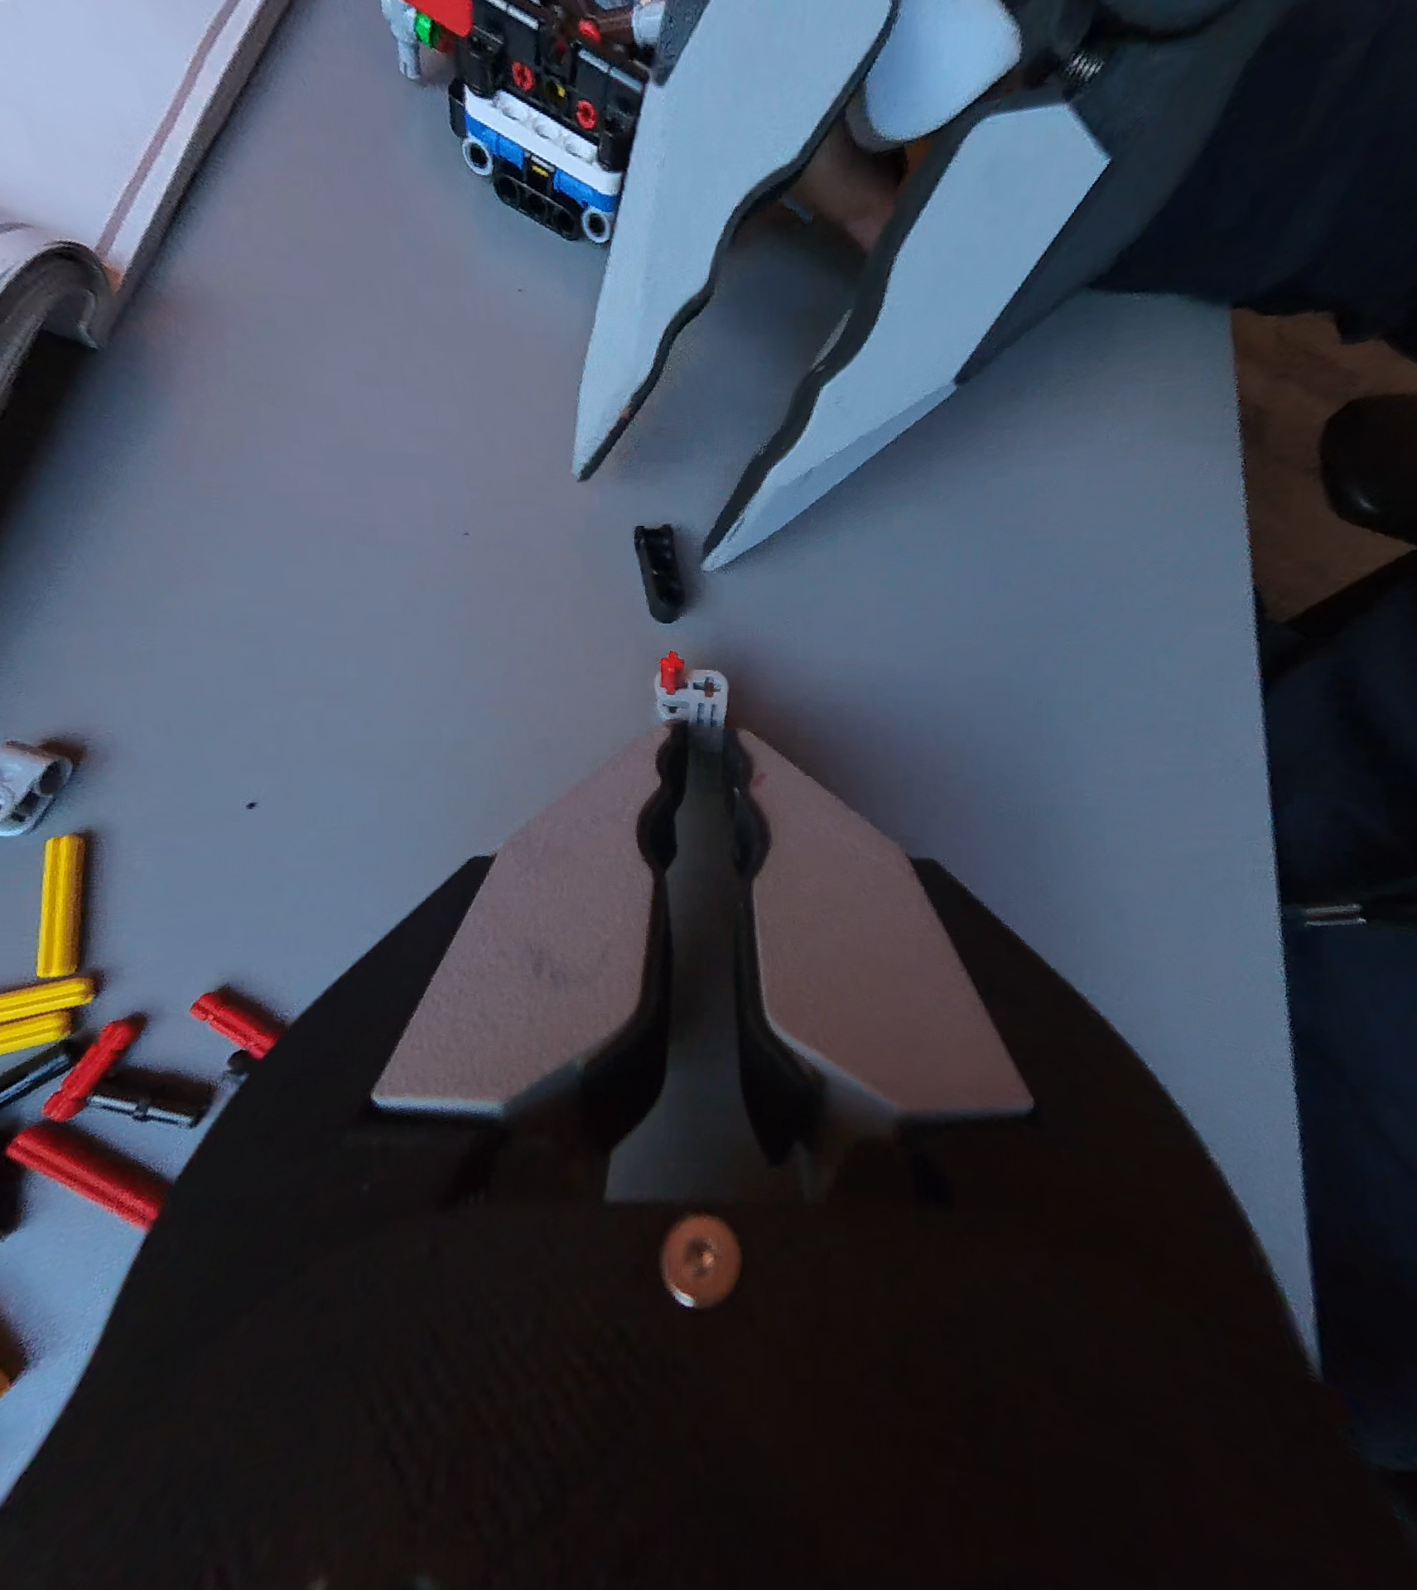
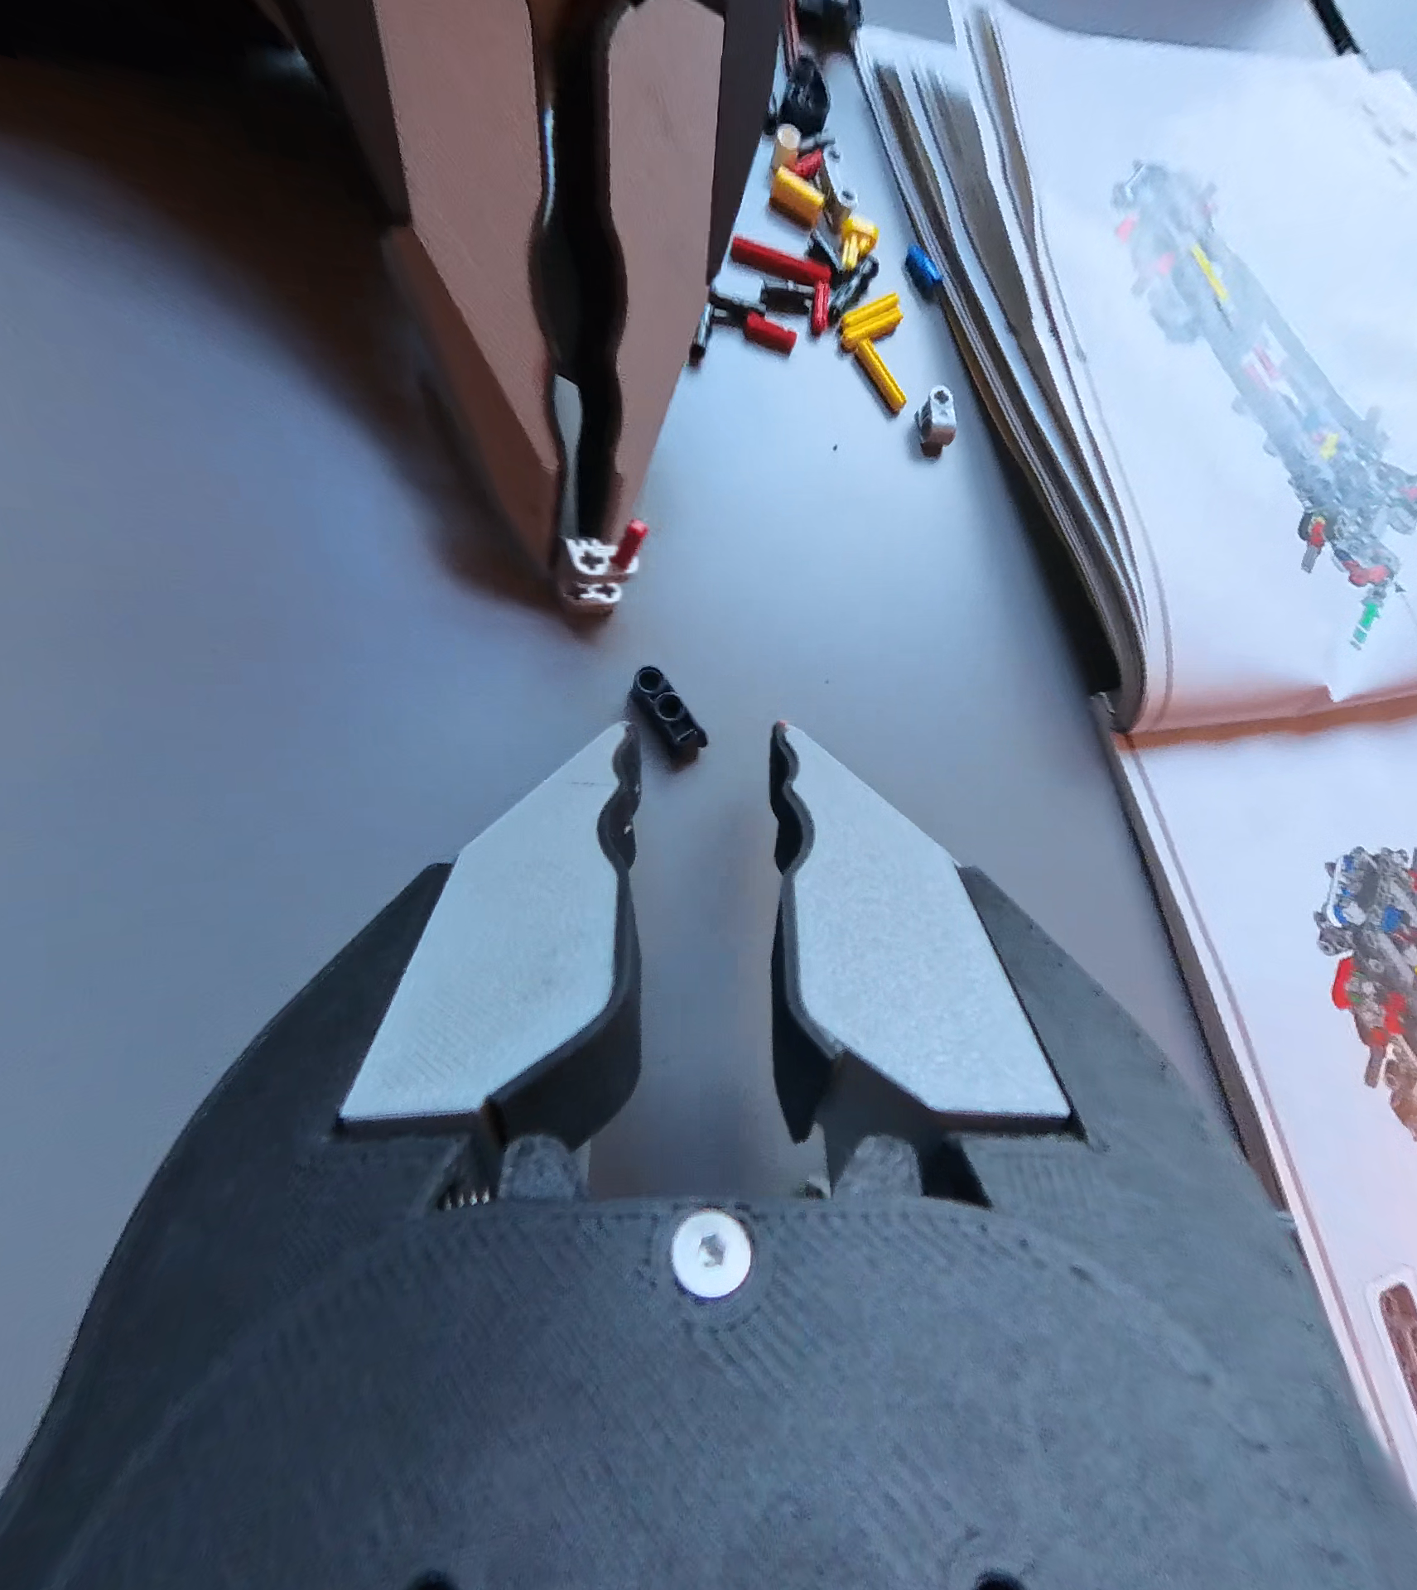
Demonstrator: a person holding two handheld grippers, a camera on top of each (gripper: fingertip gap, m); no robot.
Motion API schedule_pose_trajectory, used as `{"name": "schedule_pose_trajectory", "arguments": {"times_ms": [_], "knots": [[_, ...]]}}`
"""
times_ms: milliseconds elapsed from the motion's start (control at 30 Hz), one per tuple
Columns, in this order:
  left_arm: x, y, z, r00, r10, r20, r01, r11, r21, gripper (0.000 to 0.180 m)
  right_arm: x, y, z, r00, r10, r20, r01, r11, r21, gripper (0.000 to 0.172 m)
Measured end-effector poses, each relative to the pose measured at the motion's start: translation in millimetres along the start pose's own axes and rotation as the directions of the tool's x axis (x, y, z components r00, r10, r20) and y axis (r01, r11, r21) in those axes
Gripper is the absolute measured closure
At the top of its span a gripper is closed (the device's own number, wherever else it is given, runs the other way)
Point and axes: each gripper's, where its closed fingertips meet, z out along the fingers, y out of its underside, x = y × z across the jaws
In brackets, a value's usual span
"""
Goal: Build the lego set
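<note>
Where it all lies: a grey counter (image 1: 300,516), with an open instruction booklet (image 2: 1290,387) along one side.
Model: a black, blue and white brick-built assembly (image 1: 545,129) stands at the far edge, seen only in the left wrist view.
Loose parts: yellow and red axles and pins (image 2: 825,292) lie scattered near the booklet, with a grey connector (image 1: 15,787) beside them.
Left tongs (image 1: 700,731): clenched on a small light-grey connector (image 1: 692,697) carrying a red pin (image 1: 670,671), held low over the counter.
Right tongs (image 2: 705,740): released, holding nothing.
Black beam (image 2: 668,712): a short holed piece flat on the counter, just ahead of the right tongs' left fingertip (image 2: 623,740).
Handling: likely light, stiff, smooth plastic; its long flat sides look the surest hold.
View difference: only the right wrist view shows the booklet's printed pages.
</note>
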Motion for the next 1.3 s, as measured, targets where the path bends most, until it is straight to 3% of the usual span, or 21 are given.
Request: {"name": "schedule_pose_trajectory", "arguments": {"times_ms": [100,233,333,733,867,1000,1167,1300], "knots": [[2.9,0.5,1.6,1.0,-0.011,-0.019,0.011,1.0,-0.007,0.174,-1.3,1.3,5.2,1.0,-0.005,0.008,0.005,1.0,-0.016,0.146],[3.0,0.8,1.7,1.0,0.018,0.002,-0.018,1.0,-0.012,0.174,-2.3,3.6,6.2,1.0,-0.01,0.024,0.01,1.0,-0.025,0.166],[3.7,0.9,1.7,1.0,0.027,0.006,-0.026,1.0,-0.015,0.172,-5.3,3.4,5.6,0.999,-0.022,0.028,0.023,0.999,-0.026,0.172],[1.3,3.9,-6.1,0.997,0.06,0.042,-0.059,0.997,-0.043,0.164,-4.7,-9.7,-4.5,1.0,-0.013,0.006,0.013,0.999,0.034,0.166],[0.6,-5.0,-24.1,0.996,0.067,0.06,-0.068,0.998,0.018,0.164,-3.1,-9.2,-3.5,1.0,-0.014,-0.006,0.014,0.999,0.031,0.167],[-20.5,-12.3,-34.1,0.987,0.011,0.16,-0.023,0.997,0.075,0.164,-1.6,-10.4,-3.5,1.0,-0.006,-0.012,0.006,0.999,0.039,0.167],[-35.6,-7.7,-20.8,0.972,-0.009,0.234,0.003,1.0,0.025,0.141,0.3,-11.5,-6.0,1.0,-0.006,-0.027,0.007,0.999,0.047,0.169],[-38.1,-7.7,-16.1,0.964,0.076,0.256,-0.072,0.997,-0.024,0.142,-1.7,-12.1,-6.8,1.0,-0.008,-0.023,0.009,0.999,0.054,0.17]]}}
